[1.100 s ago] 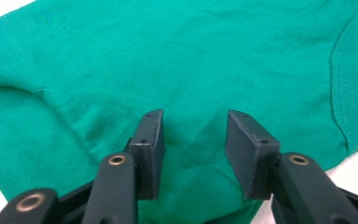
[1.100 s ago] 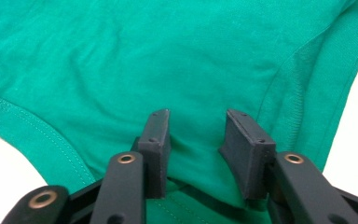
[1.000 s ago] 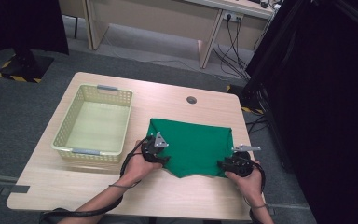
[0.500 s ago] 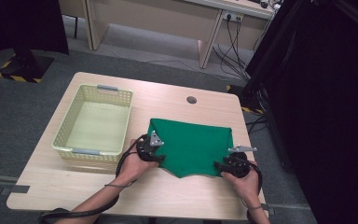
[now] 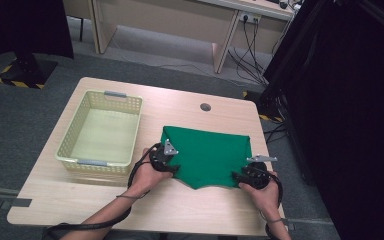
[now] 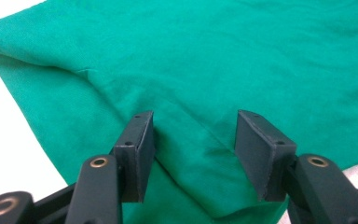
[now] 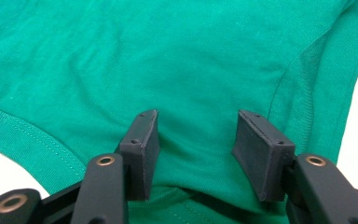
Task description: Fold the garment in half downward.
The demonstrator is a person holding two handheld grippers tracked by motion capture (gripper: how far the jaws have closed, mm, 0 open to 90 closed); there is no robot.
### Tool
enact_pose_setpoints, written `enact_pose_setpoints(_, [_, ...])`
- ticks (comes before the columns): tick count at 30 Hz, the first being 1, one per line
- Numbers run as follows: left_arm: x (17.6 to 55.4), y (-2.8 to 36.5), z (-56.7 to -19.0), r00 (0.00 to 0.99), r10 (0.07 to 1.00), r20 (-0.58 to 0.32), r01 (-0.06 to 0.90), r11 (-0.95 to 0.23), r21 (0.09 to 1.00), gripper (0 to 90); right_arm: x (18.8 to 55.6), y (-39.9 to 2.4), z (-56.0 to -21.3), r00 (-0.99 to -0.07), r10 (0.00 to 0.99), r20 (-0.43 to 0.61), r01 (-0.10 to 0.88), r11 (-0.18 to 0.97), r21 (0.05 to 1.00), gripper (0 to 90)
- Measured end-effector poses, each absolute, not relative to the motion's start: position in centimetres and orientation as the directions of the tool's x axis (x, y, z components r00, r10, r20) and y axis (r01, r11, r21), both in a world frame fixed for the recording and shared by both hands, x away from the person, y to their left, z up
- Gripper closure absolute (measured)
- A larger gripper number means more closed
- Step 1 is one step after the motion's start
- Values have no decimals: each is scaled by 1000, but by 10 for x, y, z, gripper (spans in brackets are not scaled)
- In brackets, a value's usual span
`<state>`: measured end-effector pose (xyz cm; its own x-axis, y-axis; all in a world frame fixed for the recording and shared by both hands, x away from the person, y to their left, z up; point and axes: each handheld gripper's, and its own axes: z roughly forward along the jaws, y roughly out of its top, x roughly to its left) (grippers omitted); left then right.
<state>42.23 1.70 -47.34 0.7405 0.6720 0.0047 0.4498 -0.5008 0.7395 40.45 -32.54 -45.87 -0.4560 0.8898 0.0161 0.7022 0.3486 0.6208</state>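
Note:
A green garment [image 5: 207,152] lies flat and folded on the wooden table [image 5: 105,205], its near edge dipping to a point. My left gripper [image 5: 172,167] rests at the garment's near left edge. Its jaws have just been opening and stand apart over a creased fold of the cloth [image 6: 214,56]; the left gripper [image 6: 193,135] grips nothing. My right gripper [image 5: 237,176] sits at the near right corner. Its jaws have also just been opening, and the right gripper [image 7: 193,135] straddles green fabric [image 7: 168,56] near a stitched hem without pinching it.
A pale yellow plastic basket [image 5: 66,150] with grey handles stands on the left half of the table, left of the garment. A small round cable hole [image 5: 205,107] sits near the far edge. Desks and cables stand on the floor beyond.
Both hands keep their places at the garment's near edge, and the cloth lies as before.

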Motion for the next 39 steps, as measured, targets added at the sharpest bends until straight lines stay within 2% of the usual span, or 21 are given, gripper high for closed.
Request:
enact_pose_setpoints(5, [420,17,-473,737,676,3,447,-492,747,448,407,-327,-459,-453,892,20,705,344,621,492])
enact_pose_setpoints(11, [411,20,-466,732,681,21,425,-481,766,357,404,-327,-458,-441,897,45,697,310,647,432])
enact_pose_setpoints(16, [403,26,-461,724,689,20,421,-464,779,320,402,-328,-453,-431,900,71,692,278,667,388])
enact_pose_setpoints(28, [397,40,-460,683,730,16,437,-425,793,311,398,-338,-444,-408,908,92,681,236,693,370])
enact_pose_setpoints(39, [398,39,-458,683,730,16,434,-423,795,313,396,-340,-445,-395,913,105,683,215,698,357])
